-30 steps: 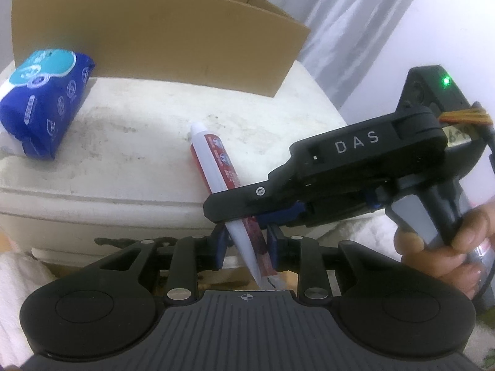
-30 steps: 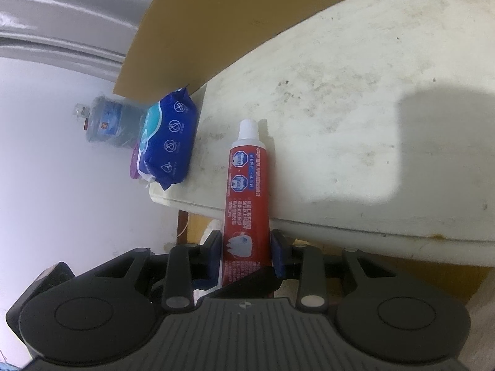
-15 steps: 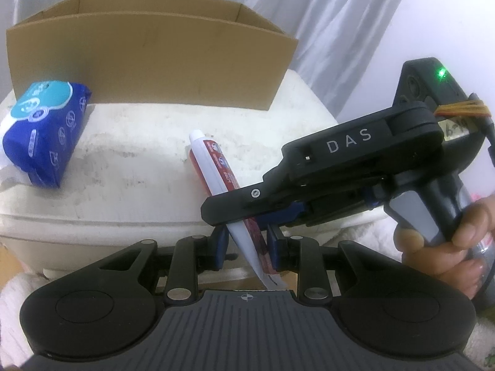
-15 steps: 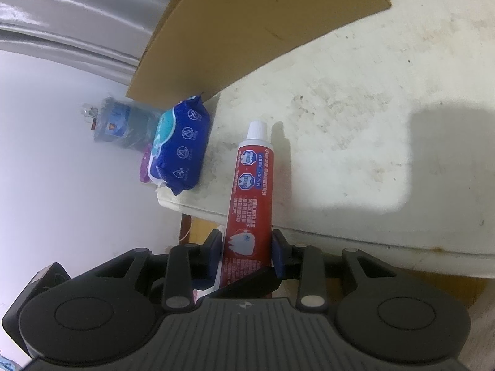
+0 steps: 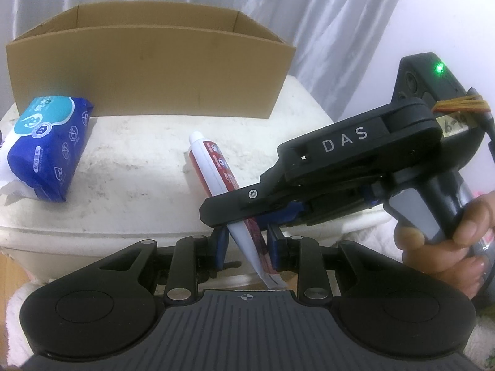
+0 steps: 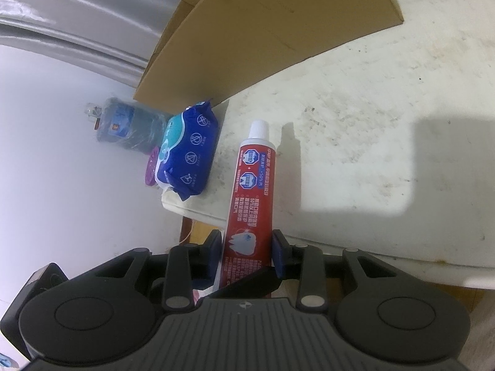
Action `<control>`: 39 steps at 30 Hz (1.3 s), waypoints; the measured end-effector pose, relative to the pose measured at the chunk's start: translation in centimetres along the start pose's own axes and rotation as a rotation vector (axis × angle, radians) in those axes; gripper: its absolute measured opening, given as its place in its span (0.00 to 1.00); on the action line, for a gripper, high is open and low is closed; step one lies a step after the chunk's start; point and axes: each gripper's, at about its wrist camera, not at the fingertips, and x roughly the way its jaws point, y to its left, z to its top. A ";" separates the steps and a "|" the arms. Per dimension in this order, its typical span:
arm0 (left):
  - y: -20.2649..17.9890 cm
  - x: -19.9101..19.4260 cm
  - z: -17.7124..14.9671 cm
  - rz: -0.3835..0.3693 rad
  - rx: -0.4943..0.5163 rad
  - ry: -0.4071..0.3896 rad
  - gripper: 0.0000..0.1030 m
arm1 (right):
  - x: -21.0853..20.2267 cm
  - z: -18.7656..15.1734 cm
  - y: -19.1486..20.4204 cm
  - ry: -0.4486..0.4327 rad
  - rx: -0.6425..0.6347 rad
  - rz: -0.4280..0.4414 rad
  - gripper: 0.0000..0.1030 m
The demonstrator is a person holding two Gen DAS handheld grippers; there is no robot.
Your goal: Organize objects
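A red and white toothpaste tube points its white cap out over the white table top. My right gripper is shut on its lower body, blue pads pressing both sides. In the left wrist view the right gripper reaches in from the right, held by a hand. My left gripper is shut on the tube's flat tail, close behind the right one. Whether the cap touches the table I cannot tell.
An open cardboard box stands at the back of the table. A blue pack of wipes lies at its left front corner, near the table's left edge. A large water bottle stands on the floor beyond.
Both grippers keep hold of the tube. The left wrist view has tilted, so the box sits lower in it and its inside now shows. The tube has barely shifted.
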 end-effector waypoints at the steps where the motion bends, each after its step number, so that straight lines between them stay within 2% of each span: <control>1: 0.0 0.0 0.0 0.000 0.000 0.000 0.25 | 0.0 0.0 0.0 0.000 -0.001 0.000 0.37; 39: 0.2 -0.4 -0.1 -0.002 0.005 -0.005 0.25 | -0.1 0.0 0.0 0.003 -0.007 0.000 0.37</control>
